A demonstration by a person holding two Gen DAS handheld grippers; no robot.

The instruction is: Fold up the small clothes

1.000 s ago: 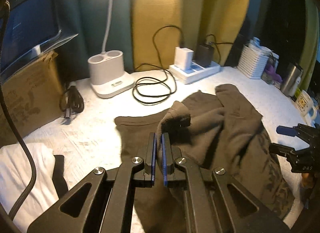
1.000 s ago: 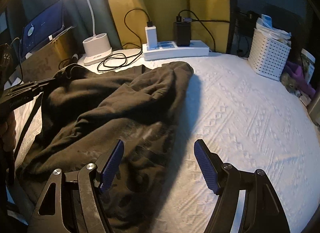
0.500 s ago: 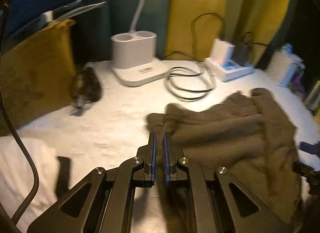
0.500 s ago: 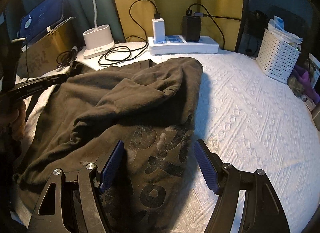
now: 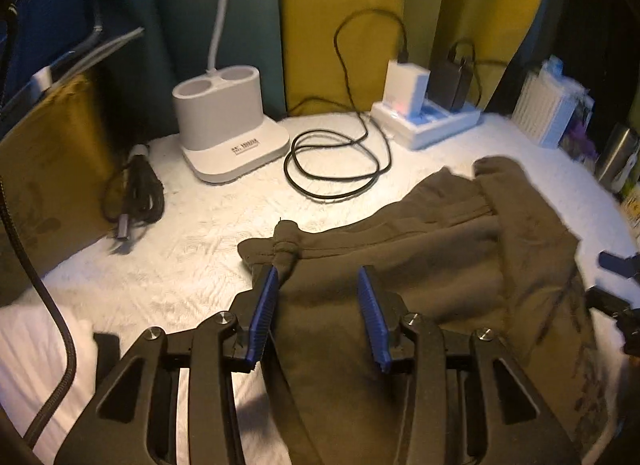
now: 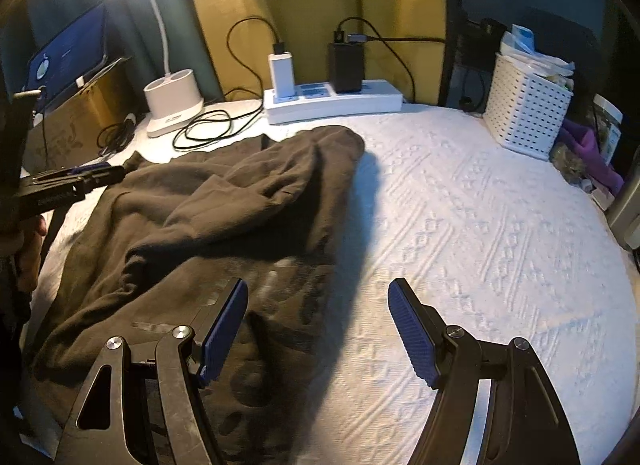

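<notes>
Left wrist view: lamp base [image 5: 234, 127] label unreadable, left tongs [image 5: 318, 315] opening over dark garment [image 5: 420, 257], right tongs [image 6: 318, 329] apart.

a white textured surface [image 6: 460, 225] fills the frame. on it: a dark brown garment [image 6: 208, 233] at left, a white lamp base [image 6: 172, 107], coiled black cable [image 6: 208, 129] and power strip [image 6: 332, 101] along the top, a white basket [image 6: 528, 113] upper right.

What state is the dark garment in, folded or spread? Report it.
Partly folded, not neat. The dark garment lies rumpled on the white textured cover, one section doubled over the printed part; its cuff lies flat by the lamp-side edge.
</notes>
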